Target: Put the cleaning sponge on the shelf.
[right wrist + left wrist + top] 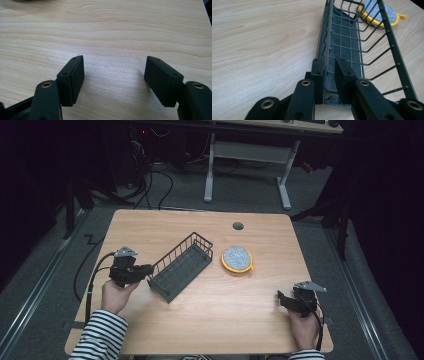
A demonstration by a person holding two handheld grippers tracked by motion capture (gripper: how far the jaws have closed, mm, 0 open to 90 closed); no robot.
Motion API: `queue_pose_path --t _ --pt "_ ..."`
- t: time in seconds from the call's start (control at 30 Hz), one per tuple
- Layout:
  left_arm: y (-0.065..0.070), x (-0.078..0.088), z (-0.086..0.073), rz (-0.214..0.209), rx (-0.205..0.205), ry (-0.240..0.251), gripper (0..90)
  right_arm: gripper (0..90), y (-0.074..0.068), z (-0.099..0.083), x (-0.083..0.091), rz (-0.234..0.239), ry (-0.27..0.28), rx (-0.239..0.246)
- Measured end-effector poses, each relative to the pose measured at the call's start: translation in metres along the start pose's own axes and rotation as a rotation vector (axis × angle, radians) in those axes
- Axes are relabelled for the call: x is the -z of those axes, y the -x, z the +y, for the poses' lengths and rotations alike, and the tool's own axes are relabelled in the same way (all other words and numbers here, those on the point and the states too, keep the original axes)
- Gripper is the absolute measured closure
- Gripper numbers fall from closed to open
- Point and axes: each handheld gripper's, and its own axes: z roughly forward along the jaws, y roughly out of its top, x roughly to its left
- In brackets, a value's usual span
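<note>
Resting low on the table (260,310), both hands are held level. The left gripper (329,75) is clamped on the wire basket's (181,265) end wall; the right gripper (113,80) is spread wide, empty.

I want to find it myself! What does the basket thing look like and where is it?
Look at the middle of the wooden table. The wire basket lies there slantwise, long and dark grey, left of the round yellow-rimmed scrubber. The left gripper pinches its near end wall.
</note>
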Motion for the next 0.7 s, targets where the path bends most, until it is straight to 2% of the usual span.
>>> queue_pose_path --t 0.07,0.27,0.7 --pt "0.002 0.000 0.000 -0.002 -0.004 -0.001 79.2 32.7 0.000 0.000 0.000 0.001 0.000 0.001" --pt "0.019 -0.003 -0.002 -0.021 -0.045 -0.010 82.2 32.7 0.000 0.000 0.000 0.001 0.000 0.001" --pt "0.036 -0.006 -0.007 -0.041 -0.063 -0.013 82.4 32.7 0.000 0.000 0.000 0.002 0.000 0.003"
